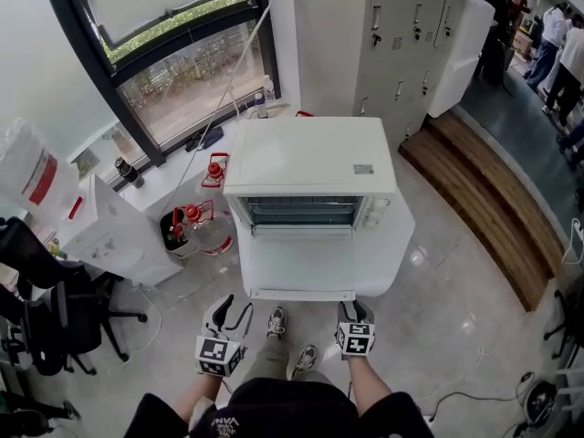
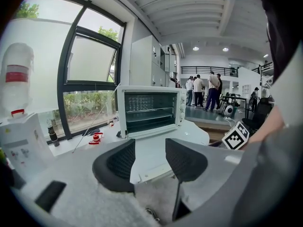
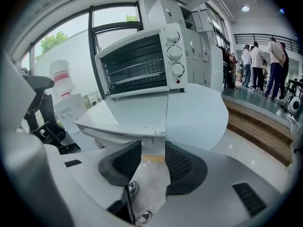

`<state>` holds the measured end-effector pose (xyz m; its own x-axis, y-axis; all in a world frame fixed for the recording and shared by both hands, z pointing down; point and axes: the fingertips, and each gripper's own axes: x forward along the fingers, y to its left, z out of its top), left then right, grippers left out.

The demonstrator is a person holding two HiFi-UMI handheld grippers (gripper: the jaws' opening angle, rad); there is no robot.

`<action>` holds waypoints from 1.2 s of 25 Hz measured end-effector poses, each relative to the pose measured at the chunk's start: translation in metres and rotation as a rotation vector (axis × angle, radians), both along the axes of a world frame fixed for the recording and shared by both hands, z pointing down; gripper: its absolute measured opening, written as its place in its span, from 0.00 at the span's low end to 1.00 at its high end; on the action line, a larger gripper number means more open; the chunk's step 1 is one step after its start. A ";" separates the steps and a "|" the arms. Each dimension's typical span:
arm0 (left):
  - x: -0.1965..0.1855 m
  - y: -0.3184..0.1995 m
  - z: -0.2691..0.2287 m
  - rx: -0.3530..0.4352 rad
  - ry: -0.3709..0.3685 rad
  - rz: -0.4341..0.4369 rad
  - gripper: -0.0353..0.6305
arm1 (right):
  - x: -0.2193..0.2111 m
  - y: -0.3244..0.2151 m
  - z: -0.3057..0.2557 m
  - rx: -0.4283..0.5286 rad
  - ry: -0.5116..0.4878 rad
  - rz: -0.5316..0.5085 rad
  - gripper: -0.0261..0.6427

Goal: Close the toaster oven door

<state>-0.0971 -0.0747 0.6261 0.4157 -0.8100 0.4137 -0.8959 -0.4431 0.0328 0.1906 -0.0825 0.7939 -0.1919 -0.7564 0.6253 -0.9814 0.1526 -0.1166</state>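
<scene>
**Oven door down flat, both claws gaping at its near edge**
Head view: the toaster oven [image 1: 310, 158] sits on a white table [image 1: 406, 231], its door [image 1: 301, 263] dropped toward the person. The left gripper [image 1: 233, 313] and right gripper [image 1: 354, 310] are at the door's near edge, with open floor [image 1: 438, 308] on either side.
Left gripper view: the jaws are apart with nothing gripped, and the door's corner lies beyond them.
Right gripper view: the jaws are apart under the door's right corner, and contact is unclear.

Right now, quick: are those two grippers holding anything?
Left gripper: open, holding nothing.
Right gripper: open, holding nothing.
</scene>
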 end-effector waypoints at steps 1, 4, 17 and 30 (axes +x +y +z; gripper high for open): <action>-0.002 0.001 0.004 -0.002 -0.002 0.003 0.35 | -0.002 -0.002 0.001 0.000 -0.004 -0.002 0.28; -0.004 0.003 0.016 -0.008 -0.011 0.017 0.35 | -0.006 -0.009 0.001 0.007 -0.012 -0.010 0.27; -0.013 0.003 0.030 -0.040 -0.001 -0.005 0.35 | -0.014 -0.011 -0.010 0.008 0.007 -0.024 0.15; -0.015 -0.004 0.040 -0.090 0.040 -0.023 0.38 | -0.014 -0.010 -0.053 0.017 0.022 -0.012 0.14</action>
